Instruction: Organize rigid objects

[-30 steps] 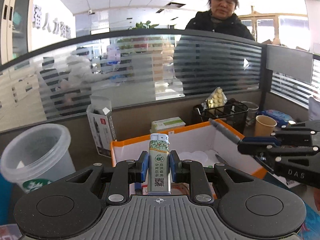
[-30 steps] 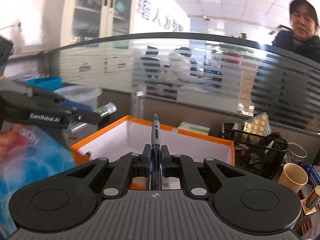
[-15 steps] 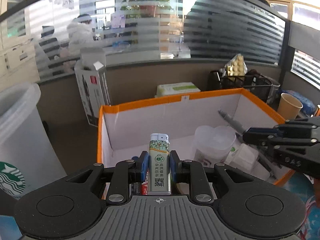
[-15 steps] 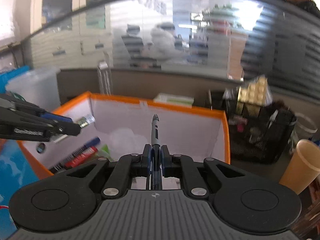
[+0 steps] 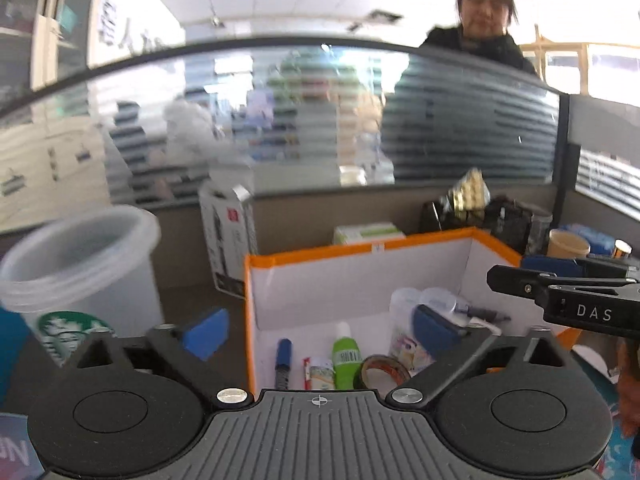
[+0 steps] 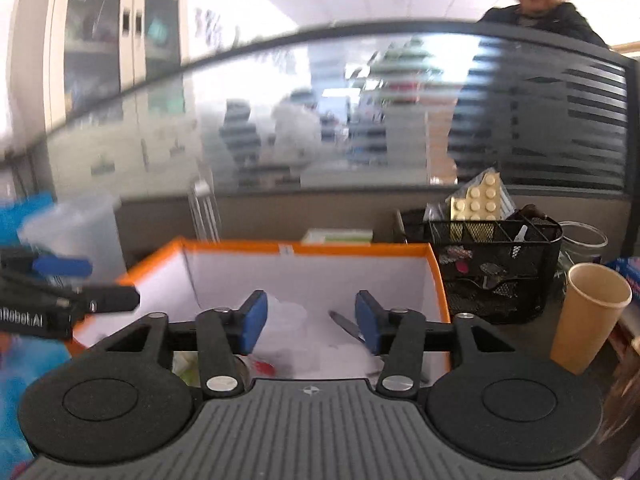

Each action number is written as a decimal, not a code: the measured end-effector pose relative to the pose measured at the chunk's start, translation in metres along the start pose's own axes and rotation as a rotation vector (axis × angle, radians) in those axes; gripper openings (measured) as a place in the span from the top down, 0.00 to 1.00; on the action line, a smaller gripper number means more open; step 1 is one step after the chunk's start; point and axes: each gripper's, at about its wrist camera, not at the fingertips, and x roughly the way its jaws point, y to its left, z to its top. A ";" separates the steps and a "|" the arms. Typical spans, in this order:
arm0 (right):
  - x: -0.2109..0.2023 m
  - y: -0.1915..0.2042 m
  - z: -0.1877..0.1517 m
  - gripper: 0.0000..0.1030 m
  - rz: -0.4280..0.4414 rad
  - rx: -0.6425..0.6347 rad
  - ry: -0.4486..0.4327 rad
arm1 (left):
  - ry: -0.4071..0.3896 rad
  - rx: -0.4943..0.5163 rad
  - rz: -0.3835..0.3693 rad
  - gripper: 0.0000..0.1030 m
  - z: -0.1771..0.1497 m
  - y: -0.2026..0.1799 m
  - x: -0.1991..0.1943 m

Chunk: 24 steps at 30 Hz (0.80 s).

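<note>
Your left tongs are standing spread wide, still opening, with nothing pressed between the blue pads; they are hanging over the near edge of the orange-rimmed box. Down inside that box a blue marker, a lighter, a green tube and a roll of tape are lying side by side on the white floor, with clear plastic containers sitting further back. A grey pen is lying behind them, toward the box's right wall.

Your right tongs are opening as well, roughly halfway apart, and the pads are pressing on nothing. The grey pen is showing just inside the right pad, probably loose in the box rather than held, though blur is making that hard to confirm.

On the worktop a clear Starbucks cup is standing left of the box, a black mesh organiser and a paper cup to its right. A person is standing behind the glass partition.
</note>
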 end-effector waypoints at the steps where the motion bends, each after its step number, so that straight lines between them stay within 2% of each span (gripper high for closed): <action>1: -0.005 0.003 0.000 0.46 0.000 0.023 -0.025 | -0.020 -0.002 0.014 0.00 -0.001 0.000 -0.007; 5: -0.017 0.019 0.004 0.32 -0.013 0.124 -0.129 | -0.049 -0.036 0.058 0.00 -0.007 0.003 -0.020; 7: -0.024 0.031 0.003 0.28 -0.030 0.151 -0.213 | -0.059 -0.068 0.080 0.00 -0.011 0.007 -0.021; 10: -0.031 0.048 -0.002 0.10 -0.062 0.105 -0.310 | -0.068 -0.077 0.103 0.00 -0.017 0.013 -0.022; 11: -0.033 0.052 -0.005 0.10 -0.073 0.075 -0.331 | -0.068 -0.085 0.117 0.00 -0.019 0.015 -0.021; 14: -0.033 0.054 -0.011 0.06 -0.081 0.065 -0.343 | -0.058 -0.107 0.151 0.00 -0.024 0.024 -0.017; 19: -0.020 0.051 -0.018 0.05 -0.083 0.077 -0.300 | -0.051 -0.151 0.186 0.00 -0.030 0.033 -0.014; 24: -0.021 0.056 -0.022 0.04 -0.081 0.055 -0.299 | -0.049 -0.167 0.186 0.00 -0.032 0.036 -0.013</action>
